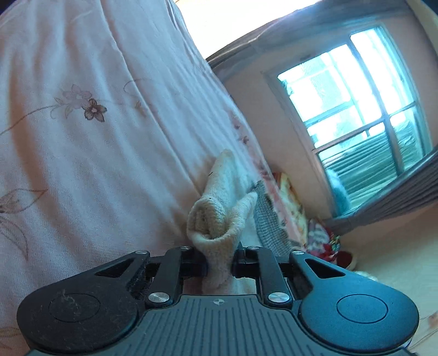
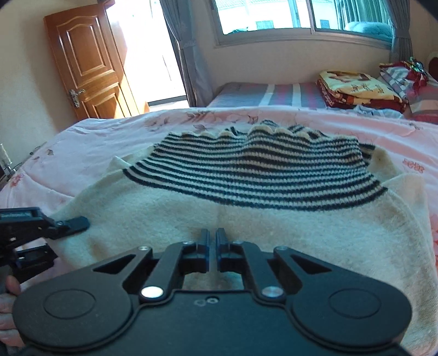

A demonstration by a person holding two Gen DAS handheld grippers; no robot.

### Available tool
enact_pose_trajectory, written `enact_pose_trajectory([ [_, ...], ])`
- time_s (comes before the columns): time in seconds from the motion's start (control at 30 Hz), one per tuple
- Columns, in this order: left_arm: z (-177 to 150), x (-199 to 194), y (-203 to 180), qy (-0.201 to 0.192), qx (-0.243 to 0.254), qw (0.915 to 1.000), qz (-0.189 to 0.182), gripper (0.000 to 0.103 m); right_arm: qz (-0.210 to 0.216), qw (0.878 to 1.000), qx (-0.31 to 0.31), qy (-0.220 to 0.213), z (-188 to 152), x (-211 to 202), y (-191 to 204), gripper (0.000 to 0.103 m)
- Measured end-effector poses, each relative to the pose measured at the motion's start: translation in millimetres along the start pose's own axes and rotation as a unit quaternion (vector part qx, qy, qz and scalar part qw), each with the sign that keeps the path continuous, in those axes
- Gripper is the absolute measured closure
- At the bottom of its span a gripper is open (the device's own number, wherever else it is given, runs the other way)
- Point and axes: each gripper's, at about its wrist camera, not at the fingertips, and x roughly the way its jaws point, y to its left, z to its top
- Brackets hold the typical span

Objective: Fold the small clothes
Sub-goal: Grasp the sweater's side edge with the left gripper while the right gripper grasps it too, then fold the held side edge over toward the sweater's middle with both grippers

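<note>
The sweater (image 2: 246,197) lies flat on the bed (image 2: 82,142), long axis across the right-wrist frame. The left gripper (image 1: 220,263) clamps a cream edge at lower left; the right gripper (image 2: 213,246), jaws nearly together and holding nothing, sits at the near hem, centre.

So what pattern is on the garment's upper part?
Dark-and-cream horizontal stripes, clearest in the right wrist view.

Sunlit bedroom, wooden door (image 2: 90,63), window (image 2: 301,13) (grey curtains (image 2: 186,54)), pink floral bedspread (image 2: 95,142)
</note>
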Motion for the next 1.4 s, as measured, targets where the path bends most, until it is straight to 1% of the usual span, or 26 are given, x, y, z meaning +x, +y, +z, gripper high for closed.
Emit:
enact_pose_trajectory([
  [0.03, -0.8, -3.4, -0.9, -0.009, -0.001, 0.9998, -0.015, 0.088, 0.002, 1.0, 0.0, -0.002, -1.8, -0.8, -1.9, 0.103],
  [0.1, -4.8, 5.5, -1.2, 0.002, 0.02, 0.9997, 0.012, 0.088, 0.005, 1.0, 0.0, -0.003, -3.2, -1.6, -4.3, 0.103],
  [0.13, -4.4, 14.4, 7.2, 0.021, 0.009, 0.9992, 0.031, 0.088, 0.005, 1.0, 0.0, -0.003, -3.7, -1.1, -4.6, 0.103],
  [0.17, -3.2, 16.4, 16.7, 0.026, -0.015, 0.9993, 0.024, 0.088, 0.005, 1.0, 0.0, -0.003, -3.5, -0.5, -4.8, 0.103],
  [0.2, -1.8, 17.3, 18.5, 0.026, -0.027, 0.9992, 0.015, 0.088, 0.005, 1.0, -0.001, -0.001, -2.7, -0.4, -4.5, 0.103],
  [0.27, -1.9, 22.1, 12.3, 0.032, -0.017, 0.9992, 0.019, 0.088, 0.005, 1.0, -0.006, 0.0, -1.8, -0.1, -4.0, 0.103],
  [0.4, -2.3, 32.2, 5.4, 0.037, -0.023, 0.9988, 0.024, 0.088, 0.01, 1.0, -0.003, -0.003, -2.8, 0.4, -5.8, 0.103],
  [0.5, -4.5, 38.3, -0.3, 0.032, -0.004, 0.999, 0.03, 0.088, 0.011, 1.0, -0.001, -0.003, -2.9, 0.2, -6.4, 0.103],
  [0.67, -6.2, 32.1, -1.0, 0.019, 0.015, 0.9992, 0.032, 0.088, 0.018, 1.0, 0.004, 0.0, -1.8, -0.2, -9.1, 0.103],
  [0.77, -4.1, 25.7, -1.0, 0.016, 0.007, 0.9998, 0.014, 0.088, 0.026, 1.0, 0.015, 0.001, -1.7, 0.7, -12.9, 0.103],
  [0.87, 4.0, 16.8, 2.6, 0.016, -0.012, 0.9993, -0.032, 0.088, 0.036, 0.999, 0.034, 0.001, -2.1, 1.2, -19.1, 0.103],
  [0.93, 5.2, 15.7, -8.6, 0.017, 0.004, 0.9984, -0.053, 0.088, 0.047, 0.997, 0.062, 0.002, -2.9, 1.8, -25.6, 0.103],
  [1.03, 6.2, 15.9, -37.2, 0.026, 0.042, 0.9954, -0.082, 0.088, 0.065, 0.992, 0.106, 0.004, -4.7, 2.5, -36.6, 0.103],
  [1.1, 5.2, 18.0, -60.2, 0.038, 0.071, 0.9913, -0.104, 0.088, 0.075, 0.989, 0.127, 0.006, -4.7, 3.1, -42.4, 0.103],
  [1.2, -4.4, 26.7, -103.2, 0.075, 0.122, 0.9809, -0.132, 0.088, 0.097, 0.979, 0.181, 0.009, -4.4, 0.0, -57.9, 0.103],
  [1.23, -12.1, 31.0, -120.6, 0.09, 0.148, 0.9751, -0.139, 0.088, 0.101, 0.972, 0.21, -0.001, -5.2, -6.8, -67.7, 0.103],
  [1.27, -20.5, 35.9, -134.7, 0.106, 0.17, 0.9693, -0.143, 0.088, 0.1, 0.967, 0.234, -0.013, -6.7, -14.9, -78.0, 0.099],
  [1.3, -31.7, 42.3, -147.5, 0.124, 0.19, 0.9631, -0.145, 0.088, 0.101, 0.96, 0.261, -0.026, -8.9, -25.0, -91.4, 0.093],
  [1.33, -44.1, 50.3, -158.3, 0.144, 0.208, 0.9565, -0.145, 0.088, 0.103, 0.952, 0.287, -0.036, -11.9, -35.5, -105.7, 0.091],
  [1.4, -72.6, 65.1, -174.0, 0.185, 0.244, 0.9416, -0.141, 0.088, 0.1, 0.937, 0.328, -0.059, -18.7, -59.1, -135.4, 0.089],
])
